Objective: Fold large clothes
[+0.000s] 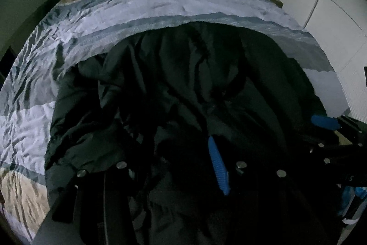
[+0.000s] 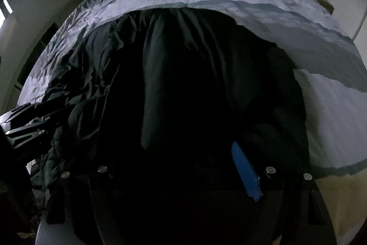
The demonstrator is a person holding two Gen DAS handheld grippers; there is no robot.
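Across the striped bedspread (image 1: 96,22) a big dark jacket (image 1: 174,75) lies bunched, its near edge drawn up toward both tools. Left gripper (image 1: 174,167) — one blue pad (image 1: 219,169) shows against the cloth, the other finger is buried in dark folds, so it looks like a pinch on the jacket, though in this gloom I can't swear the pads are pressing. Right gripper (image 2: 179,167) sits alongside, one blue pad (image 2: 245,171) visible, jaws standing wide with fabric between them; grip or not, I cannot tell. My read: they're carrying the near edge over for a fold. Next move calls for both hands travelling together, level, laying that edge flat across the jacket before letting go.
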